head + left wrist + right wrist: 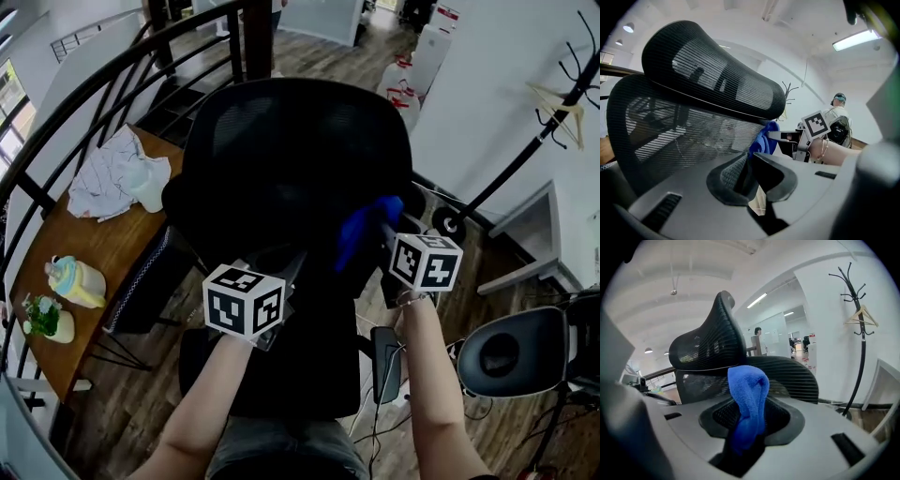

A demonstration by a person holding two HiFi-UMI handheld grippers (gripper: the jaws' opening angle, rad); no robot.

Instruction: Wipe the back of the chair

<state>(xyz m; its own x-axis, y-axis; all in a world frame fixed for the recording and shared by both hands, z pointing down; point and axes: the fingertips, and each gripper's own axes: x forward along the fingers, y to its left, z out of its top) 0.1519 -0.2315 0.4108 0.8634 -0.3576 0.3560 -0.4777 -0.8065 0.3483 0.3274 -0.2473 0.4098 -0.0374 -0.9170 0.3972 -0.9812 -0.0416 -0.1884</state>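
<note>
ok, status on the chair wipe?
Left claw shut, empty, low beside the chair back. Right claw shut on blue cloth, at the back's right side. Nothing seen in the way.

A wooden table stood along the left side of the head view. On its far end lay a crumpled white cloth. On its near end stood a yellow and teal lidded jug, with a small potted plant just beside it on the near side. A black curved railing ran along the table's outer edge and past its far end. Well to the right of the table, a black coat rack carried a wooden hanger against a white wall. A second office chair stood on the wood floor, also far to the table's right. White bags with red handles sat beyond the table's far end, to the right.
</note>
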